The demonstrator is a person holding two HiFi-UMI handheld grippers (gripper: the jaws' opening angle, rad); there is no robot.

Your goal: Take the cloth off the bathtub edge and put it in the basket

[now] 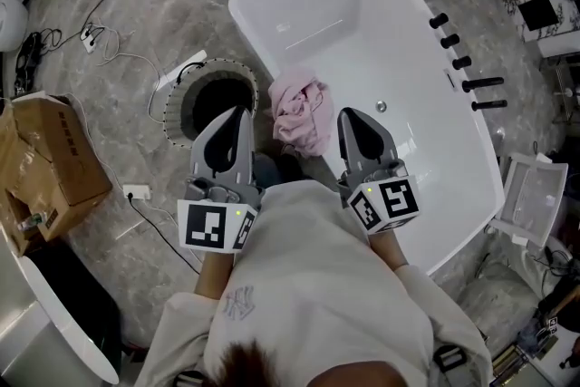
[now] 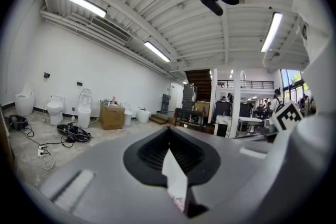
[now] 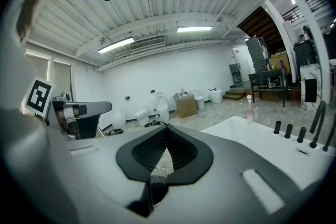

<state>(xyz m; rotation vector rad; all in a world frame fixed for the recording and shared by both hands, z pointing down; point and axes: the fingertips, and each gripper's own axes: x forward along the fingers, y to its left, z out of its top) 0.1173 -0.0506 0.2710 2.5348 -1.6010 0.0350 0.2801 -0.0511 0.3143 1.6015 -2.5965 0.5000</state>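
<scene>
Grey marbled floor (image 1: 181, 4), white bathtub (image 1: 362, 32). Nothing done yet. Finds pink cloth (image 1: 301, 113) draped on the edge, between left gripper (image 1: 242, 111) and right gripper (image 1: 350, 114) (both clenched, empty). Basket (image 1: 172, 102) just ahead of the left gripper.

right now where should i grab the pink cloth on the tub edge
Pinch the raised crumpled folds at the middle of the pink cloth, coming down from above: it sits heaped over the bathtub rim, so the folds likely stand up to catch.

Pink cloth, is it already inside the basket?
No, the pink cloth lies bunched on the edge of the bathtub, beside the basket on the floor, not in it.
</scene>
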